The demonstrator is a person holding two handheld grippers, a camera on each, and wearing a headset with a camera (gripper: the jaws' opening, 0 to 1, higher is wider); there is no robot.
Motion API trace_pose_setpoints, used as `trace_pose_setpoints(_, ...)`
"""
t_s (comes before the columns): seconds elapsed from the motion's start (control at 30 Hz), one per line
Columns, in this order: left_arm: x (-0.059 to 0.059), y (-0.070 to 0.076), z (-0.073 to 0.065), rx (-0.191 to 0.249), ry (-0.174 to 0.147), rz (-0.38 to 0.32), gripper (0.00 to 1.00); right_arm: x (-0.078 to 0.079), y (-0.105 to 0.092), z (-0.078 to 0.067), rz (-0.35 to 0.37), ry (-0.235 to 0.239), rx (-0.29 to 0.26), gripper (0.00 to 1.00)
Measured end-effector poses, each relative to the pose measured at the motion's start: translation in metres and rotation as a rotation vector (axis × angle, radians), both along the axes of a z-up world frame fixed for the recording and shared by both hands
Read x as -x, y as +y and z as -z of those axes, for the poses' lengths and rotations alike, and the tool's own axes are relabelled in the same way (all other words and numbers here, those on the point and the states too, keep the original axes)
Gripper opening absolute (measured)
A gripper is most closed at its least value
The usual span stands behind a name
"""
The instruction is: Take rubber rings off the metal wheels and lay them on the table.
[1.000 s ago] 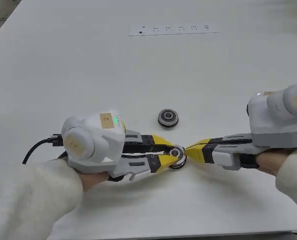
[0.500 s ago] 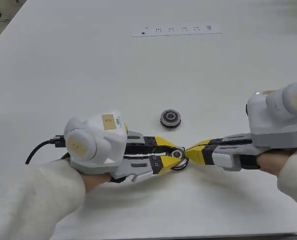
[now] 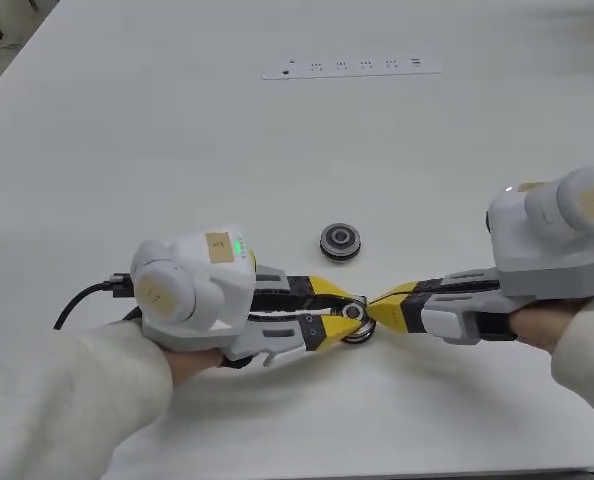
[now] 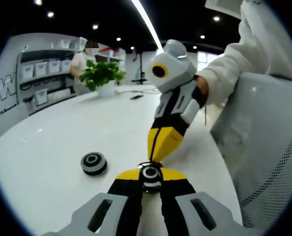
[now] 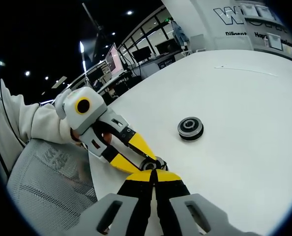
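A metal wheel (image 3: 354, 322) with a black rubber ring sits clamped between the yellow jaws of my left gripper (image 3: 349, 318), just above the table near its front edge. In the left gripper view the same wheel (image 4: 151, 177) fills the jaw tips of the left gripper (image 4: 151, 173). My right gripper (image 3: 375, 301) comes in from the right, its tips pressed together on the ring at the wheel's rim. The right gripper view has that gripper (image 5: 156, 173) meeting the wheel (image 5: 150, 165). A second ringed wheel (image 3: 340, 240) lies flat on the table just beyond.
A white power strip (image 3: 352, 66) lies at the far side of the white table (image 3: 177, 150). A black cable (image 3: 85, 296) trails left from the left gripper. A mesh chair (image 4: 264, 147) stands at the table's near edge. A potted plant (image 4: 102, 73) stands far off.
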State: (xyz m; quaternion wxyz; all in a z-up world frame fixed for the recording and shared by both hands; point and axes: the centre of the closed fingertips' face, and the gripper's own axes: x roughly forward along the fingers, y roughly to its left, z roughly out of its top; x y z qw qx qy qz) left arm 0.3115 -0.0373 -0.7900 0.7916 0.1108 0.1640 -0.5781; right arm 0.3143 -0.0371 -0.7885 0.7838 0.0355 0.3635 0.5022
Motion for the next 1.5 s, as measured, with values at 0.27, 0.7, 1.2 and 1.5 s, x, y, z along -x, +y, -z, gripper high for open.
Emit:
trace_pose_setpoints(0.27,0.000,0.000,0.000,-0.003,-0.002,0.001,0.14,0.002,0.004,-0.003,-0.020,-0.014,-0.004,0.00)
trace_pose_setpoints(0.7,0.001,0.000,0.000,-0.011,-0.004,-0.004,0.14,0.001,0.010,-0.016,-0.048,-0.055,-0.029,0.00)
trace_pose_setpoints(1.2,0.001,0.001,0.000,-0.110,-0.029,0.015,0.15,0.001,0.001,-0.009,-0.039,-0.040,0.018,0.00)
trace_pose_setpoints(1.5,0.011,0.001,-0.014,-0.110,-0.010,0.046,0.18,0.008,-0.003,-0.013,-0.046,-0.034,0.026,0.00)
